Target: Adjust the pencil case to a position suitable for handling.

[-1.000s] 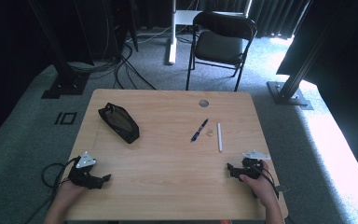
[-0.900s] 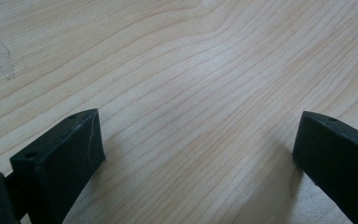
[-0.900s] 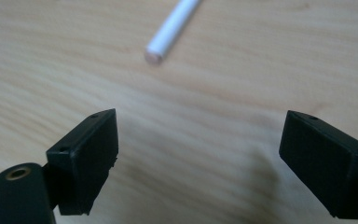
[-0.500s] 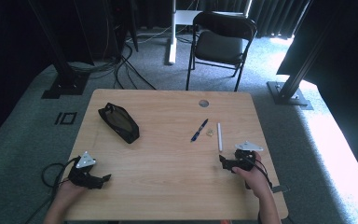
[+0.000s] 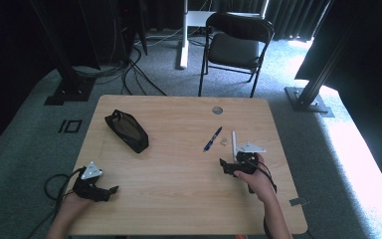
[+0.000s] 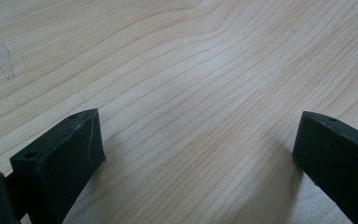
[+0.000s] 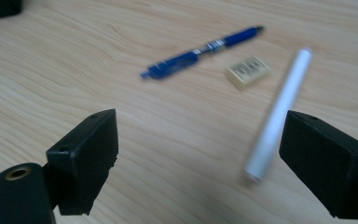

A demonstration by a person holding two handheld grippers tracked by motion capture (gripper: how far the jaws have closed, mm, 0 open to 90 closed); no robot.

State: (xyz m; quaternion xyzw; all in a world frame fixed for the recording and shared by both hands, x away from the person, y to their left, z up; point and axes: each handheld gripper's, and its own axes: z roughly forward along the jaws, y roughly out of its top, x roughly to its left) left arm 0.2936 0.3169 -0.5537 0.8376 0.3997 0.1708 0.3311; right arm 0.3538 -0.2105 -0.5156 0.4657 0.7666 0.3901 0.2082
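Right tongs close on the white stick near the bench's right edge

The right tongs (image 5: 227, 166) hang wide open and empty. Just ahead lies the white stick (image 7: 278, 115), probably a capped pen, though blur hides detail; its long axis runs away from the tongs toward the far edge, close by one jaw. The blue pen (image 7: 201, 51) and small eraser (image 7: 248, 72) lie beyond. The left tongs (image 5: 107, 191), open and empty, sit at the near-left corner, well apart.
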